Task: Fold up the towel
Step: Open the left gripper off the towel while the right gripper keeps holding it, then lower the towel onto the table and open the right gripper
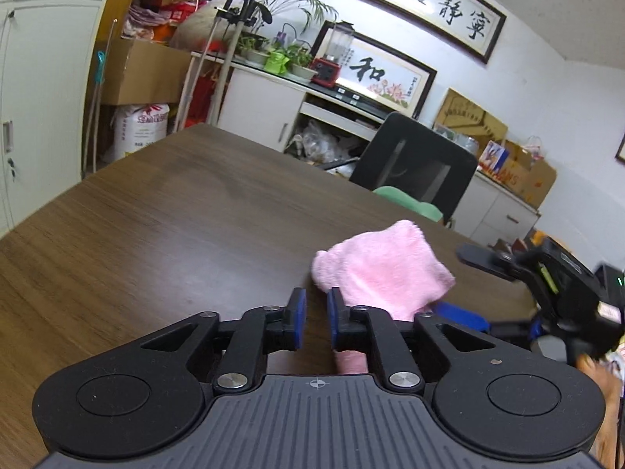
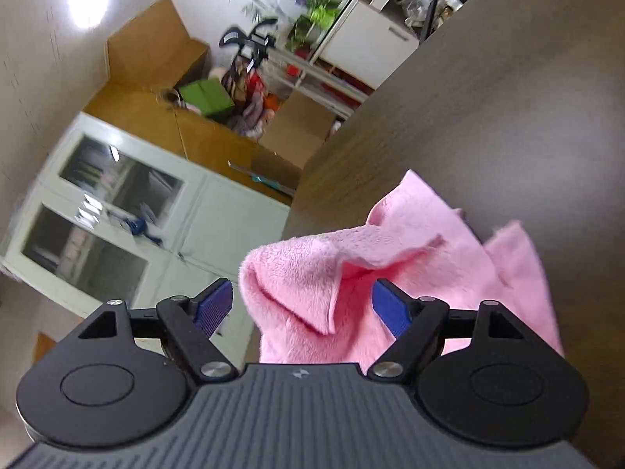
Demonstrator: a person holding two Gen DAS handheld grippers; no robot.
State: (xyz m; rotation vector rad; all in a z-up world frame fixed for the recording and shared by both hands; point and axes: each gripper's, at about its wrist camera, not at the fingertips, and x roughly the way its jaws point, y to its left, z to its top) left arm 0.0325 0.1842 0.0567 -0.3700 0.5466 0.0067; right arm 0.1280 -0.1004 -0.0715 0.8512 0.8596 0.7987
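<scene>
A dark wood-grain table (image 1: 164,211) fills the near ground. Behind its far edge stands a black chair (image 1: 418,164). White cabinets (image 1: 265,105) line the far white wall, potted plants (image 1: 273,51) on top, framed calligraphy (image 1: 422,4) above. Cardboard boxes (image 1: 136,70) stack far left.

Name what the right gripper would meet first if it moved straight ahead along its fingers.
The right gripper, jaws open, would probably meet the bunched pink towel first; the fabric already sits between its fingers.

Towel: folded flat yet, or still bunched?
Bunched. The towel is a crumpled heap with loose flaps sticking up on the table, between the right gripper's open jaws.
</scene>
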